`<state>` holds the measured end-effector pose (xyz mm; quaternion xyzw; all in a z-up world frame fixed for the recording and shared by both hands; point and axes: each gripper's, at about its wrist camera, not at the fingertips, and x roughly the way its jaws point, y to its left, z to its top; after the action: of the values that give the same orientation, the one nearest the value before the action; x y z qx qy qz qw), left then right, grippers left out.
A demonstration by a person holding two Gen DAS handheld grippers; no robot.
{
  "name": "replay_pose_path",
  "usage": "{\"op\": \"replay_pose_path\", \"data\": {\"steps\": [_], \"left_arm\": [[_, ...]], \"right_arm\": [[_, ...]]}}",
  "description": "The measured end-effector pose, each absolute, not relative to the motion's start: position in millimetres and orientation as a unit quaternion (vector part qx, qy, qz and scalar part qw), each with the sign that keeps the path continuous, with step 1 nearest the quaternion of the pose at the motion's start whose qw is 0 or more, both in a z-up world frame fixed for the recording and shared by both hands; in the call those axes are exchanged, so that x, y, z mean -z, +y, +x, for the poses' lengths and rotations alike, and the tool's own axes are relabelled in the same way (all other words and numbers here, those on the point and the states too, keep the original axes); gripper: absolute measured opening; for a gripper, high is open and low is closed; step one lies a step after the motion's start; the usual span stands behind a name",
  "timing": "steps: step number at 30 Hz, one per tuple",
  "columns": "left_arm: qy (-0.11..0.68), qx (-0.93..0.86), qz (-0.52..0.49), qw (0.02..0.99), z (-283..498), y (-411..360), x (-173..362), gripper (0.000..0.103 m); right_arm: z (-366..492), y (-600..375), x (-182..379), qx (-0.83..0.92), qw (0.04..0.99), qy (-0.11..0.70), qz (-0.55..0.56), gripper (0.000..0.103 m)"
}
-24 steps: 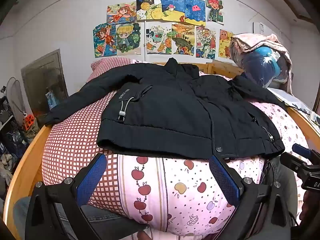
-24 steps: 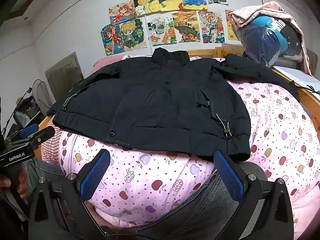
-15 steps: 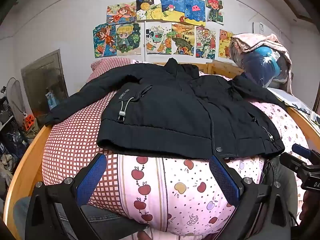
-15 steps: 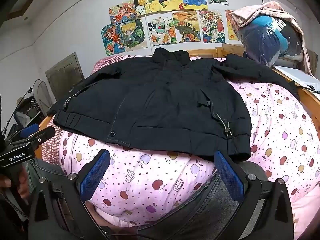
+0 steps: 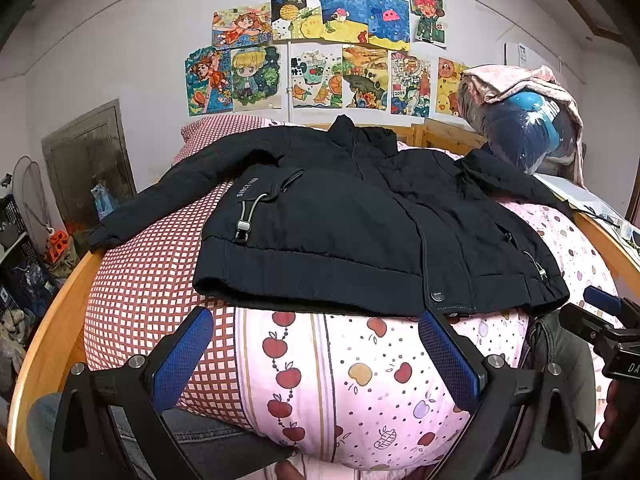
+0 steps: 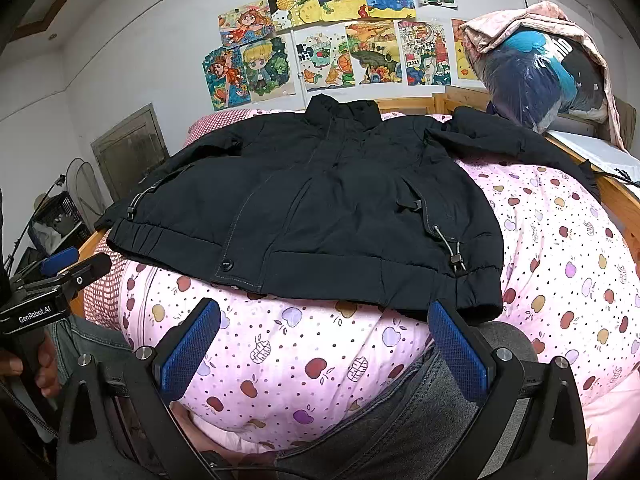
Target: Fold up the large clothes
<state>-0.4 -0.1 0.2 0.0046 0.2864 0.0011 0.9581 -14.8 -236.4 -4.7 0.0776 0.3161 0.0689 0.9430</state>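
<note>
A black padded jacket (image 5: 340, 224) lies spread flat, front up, on the bed, collar toward the wall and both sleeves stretched out sideways; it also shows in the right wrist view (image 6: 320, 208). My left gripper (image 5: 316, 356) is open and empty, held just short of the jacket's hem near its left half. My right gripper (image 6: 326, 344) is open and empty, just short of the hem's right half. Each gripper shows at the edge of the other's view.
The bed has a pink apple-print quilt (image 6: 560, 264) and a red checked cover (image 5: 140, 280), inside a wooden frame (image 5: 52, 320). A plastic-wrapped bundle of bedding (image 5: 524, 132) sits at the far right corner. Drawings (image 5: 320, 52) hang on the wall. Crates (image 5: 20, 264) stand left of the bed.
</note>
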Motion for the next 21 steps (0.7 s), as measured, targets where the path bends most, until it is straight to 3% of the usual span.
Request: {"op": "replay_pose_path", "data": {"steps": [21], "left_arm": [[0.287, -0.001, 0.005, 0.958, -0.4, -0.2, -0.2, 0.103]], "right_arm": [[-20.2, -228.2, 3.6, -0.069, 0.943, 0.317, 0.079, 0.102]]}}
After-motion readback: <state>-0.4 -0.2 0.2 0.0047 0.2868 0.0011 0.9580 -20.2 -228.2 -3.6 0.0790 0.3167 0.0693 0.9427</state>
